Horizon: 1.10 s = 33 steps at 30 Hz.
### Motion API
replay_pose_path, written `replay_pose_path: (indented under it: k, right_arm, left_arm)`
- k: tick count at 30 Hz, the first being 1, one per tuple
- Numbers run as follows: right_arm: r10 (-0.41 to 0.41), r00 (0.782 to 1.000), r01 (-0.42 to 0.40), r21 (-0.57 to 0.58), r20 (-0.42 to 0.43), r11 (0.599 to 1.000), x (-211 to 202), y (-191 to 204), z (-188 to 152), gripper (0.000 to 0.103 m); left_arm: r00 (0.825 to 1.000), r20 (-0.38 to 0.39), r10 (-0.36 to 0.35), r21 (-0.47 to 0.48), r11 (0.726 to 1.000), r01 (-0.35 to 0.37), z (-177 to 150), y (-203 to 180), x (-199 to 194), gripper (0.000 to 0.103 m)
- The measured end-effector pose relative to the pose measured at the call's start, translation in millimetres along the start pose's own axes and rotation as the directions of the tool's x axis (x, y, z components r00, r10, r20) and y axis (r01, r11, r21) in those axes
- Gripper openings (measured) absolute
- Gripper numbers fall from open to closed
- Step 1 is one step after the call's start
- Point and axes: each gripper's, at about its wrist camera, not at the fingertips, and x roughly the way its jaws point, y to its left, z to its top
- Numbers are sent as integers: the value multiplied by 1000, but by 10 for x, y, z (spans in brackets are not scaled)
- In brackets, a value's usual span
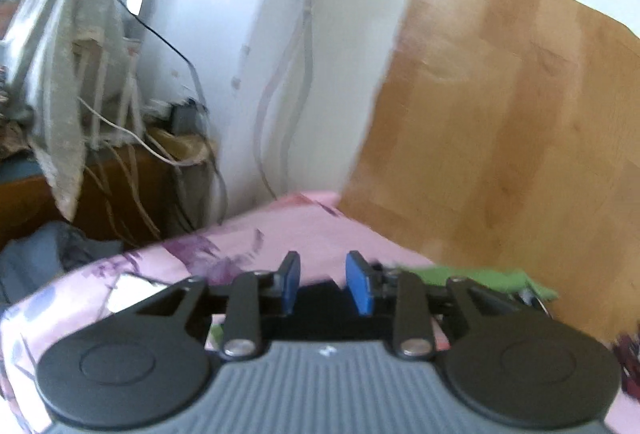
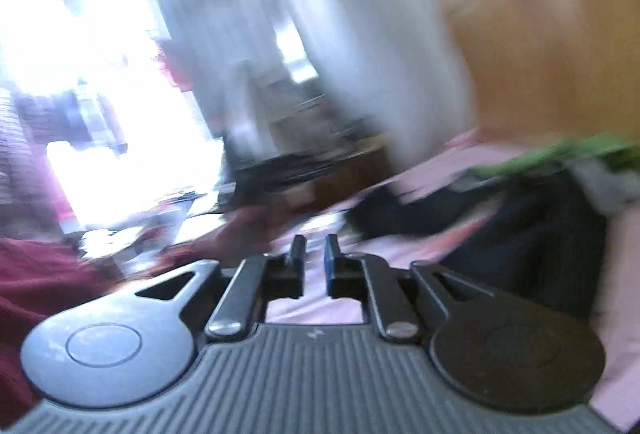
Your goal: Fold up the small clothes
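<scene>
My left gripper (image 1: 322, 266) is open and empty, held above the pink floral bedsheet (image 1: 280, 230). A green garment (image 1: 480, 276) lies on the bed just right of its fingers, with a dark cloth (image 1: 320, 292) under the fingers. My right gripper (image 2: 315, 246) has a narrow gap between its blue pads and holds nothing. In the blurred right wrist view a dark garment (image 2: 520, 230) and the green garment (image 2: 592, 150) lie on the pink sheet (image 2: 432, 162) to the right. A maroon cloth (image 2: 44, 274) lies at the left.
A wooden headboard (image 1: 520, 106) stands behind the bed at the right. A white wall (image 1: 280, 34) with cables (image 1: 280, 82), hanging grey cloth (image 1: 76, 74) and a wooden cabinet (image 1: 100, 194) are left of the bed. Bright window (image 2: 80, 34) glare fills the right wrist view's left.
</scene>
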Motion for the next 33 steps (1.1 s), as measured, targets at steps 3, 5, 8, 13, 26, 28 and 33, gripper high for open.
replay_pose_path:
  k: [3,5,8,13,26,28,33]
  right_arm:
    - [-312,949,305,107,54,946,-80,-368,-117,51]
    - [-468,883,455,195,23,869,70,-570,-187,58]
    - [-485,873,476,275,-39,835,306,-753,-327,78]
    - [-609,780,625,232,-146,745,650,-916,-448,8]
    - [-929,359,867,335,95,369,-923,-834,-208,58]
    - [-878,459,825,304,131,477,-895,-677,-320,59]
    - [-607,794,587,313,-40,747,-143,-683,-590,61]
  left_arm:
    - [994,-70,-87,15,996,88,-214,-123,6,34]
    - [984,-120,-131,35,990,136,-358,-249,37,41]
    - [958,-209,-198,36,977,210,-563,-426,45,64]
    - [909,-340,-242,85,954,286,-915,-717,123,67]
    - [894,-375,-247,63,955,290,-997,-689,122,61]
    - [894,-373,-248,55,956,288,-985,-669,129,64]
    - [890,-380,-253,66,952,299,-1031,-692,86,60]
